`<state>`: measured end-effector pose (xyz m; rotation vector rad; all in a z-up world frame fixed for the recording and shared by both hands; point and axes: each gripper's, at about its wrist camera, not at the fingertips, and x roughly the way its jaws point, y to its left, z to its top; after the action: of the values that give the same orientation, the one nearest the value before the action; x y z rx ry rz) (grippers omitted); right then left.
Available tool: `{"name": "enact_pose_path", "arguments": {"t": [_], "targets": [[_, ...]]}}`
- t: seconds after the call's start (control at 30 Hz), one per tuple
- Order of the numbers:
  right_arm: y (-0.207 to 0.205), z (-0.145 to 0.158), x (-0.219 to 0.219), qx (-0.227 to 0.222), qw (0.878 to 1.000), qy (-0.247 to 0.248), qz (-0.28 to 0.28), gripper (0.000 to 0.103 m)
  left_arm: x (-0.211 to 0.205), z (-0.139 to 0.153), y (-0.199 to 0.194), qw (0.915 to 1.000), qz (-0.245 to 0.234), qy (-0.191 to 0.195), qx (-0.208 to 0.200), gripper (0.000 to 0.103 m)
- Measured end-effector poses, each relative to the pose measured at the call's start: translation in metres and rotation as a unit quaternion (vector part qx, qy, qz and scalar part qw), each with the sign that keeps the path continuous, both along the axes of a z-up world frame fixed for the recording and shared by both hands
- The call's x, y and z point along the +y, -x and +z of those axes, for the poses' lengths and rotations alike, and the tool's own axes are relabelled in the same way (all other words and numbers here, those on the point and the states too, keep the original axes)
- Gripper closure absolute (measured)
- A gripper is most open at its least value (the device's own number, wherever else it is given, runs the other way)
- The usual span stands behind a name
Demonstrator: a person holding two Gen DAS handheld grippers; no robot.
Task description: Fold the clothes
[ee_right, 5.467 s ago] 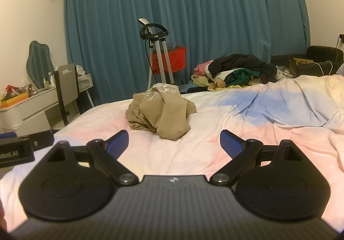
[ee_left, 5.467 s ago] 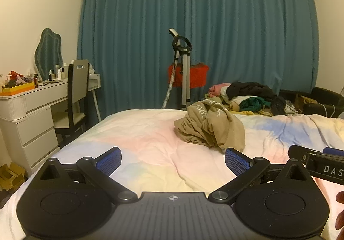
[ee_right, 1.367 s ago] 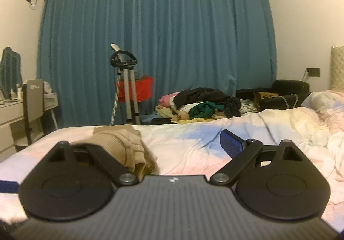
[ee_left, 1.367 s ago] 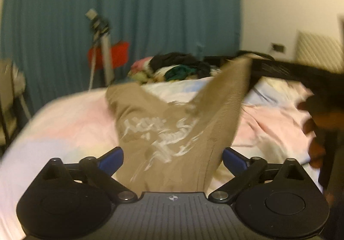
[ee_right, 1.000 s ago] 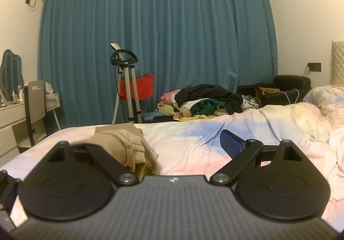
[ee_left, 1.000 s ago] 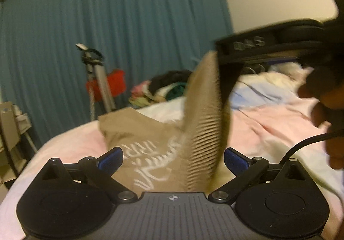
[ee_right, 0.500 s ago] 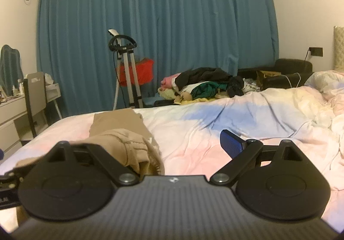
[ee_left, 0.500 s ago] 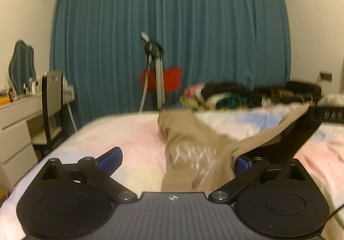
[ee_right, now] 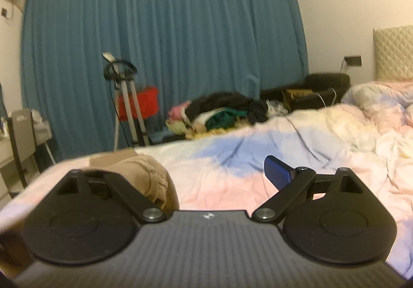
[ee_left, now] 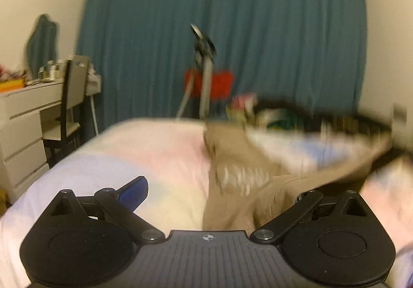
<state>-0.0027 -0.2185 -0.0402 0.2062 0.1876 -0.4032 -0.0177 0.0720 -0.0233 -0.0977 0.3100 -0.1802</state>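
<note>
In the left wrist view, blurred, the left gripper point(ee_left: 214, 191) has its jaws wide apart; the tan garment point(ee_left: 232, 172) lies on the pastel bed point(ee_left: 144, 148), draping over the right finger (whether it is gripped, I cannot tell). In the right wrist view, the right gripper point(ee_right: 206, 174) also stands apart, ribbed tan cloth bunched over its left finger, a clothes pile point(ee_right: 219, 112) far behind.

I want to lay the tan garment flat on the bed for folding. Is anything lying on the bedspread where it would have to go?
Nothing visible does. The tan garment hangs over bare pastel bedspread, and the stretch toward the headboard looks bare too. The clothes pile sits beyond the bed's far edge. The left view is blurred.
</note>
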Motion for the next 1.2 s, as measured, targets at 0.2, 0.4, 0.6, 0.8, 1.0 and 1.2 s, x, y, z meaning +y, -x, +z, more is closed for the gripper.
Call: {"name": "enact_pose_path", "arguments": {"t": [0.2,0.4,0.6,0.8,1.0,1.2], "targets": [[0.003,0.001,0.004,-0.024,1.0,0.012,-0.011,0.01,-0.002,-0.005,-0.002,0.9962,0.026,-0.062,0.055,0.0],[0.002,-0.001,0.002,-0.031,0.999,0.023,-0.028,0.01,-0.02,-0.014,-0.009,0.9906,0.054,-0.121,0.035,0.001],[-0.023,-0.019,0.014,0.041,0.998,0.042,-0.017,0.01,-0.009,0.003,-0.015,0.9885,0.119,-0.083,-0.042,0.0],[-0.012,-0.01,0.02,0.025,0.999,0.022,0.008,0.01,0.0,0.028,0.005,0.9862,0.139,-0.051,-0.075,0.0],[0.026,0.066,0.024,-0.057,0.997,0.046,0.006,0.01,0.007,0.132,0.043,0.9777,0.136,-0.026,-0.158,0.0],[0.065,0.2,0.023,-0.143,0.987,0.048,0.062,0.01,0.013,0.235,0.08,0.9619,0.131,-0.002,-0.24,0.0]]}}
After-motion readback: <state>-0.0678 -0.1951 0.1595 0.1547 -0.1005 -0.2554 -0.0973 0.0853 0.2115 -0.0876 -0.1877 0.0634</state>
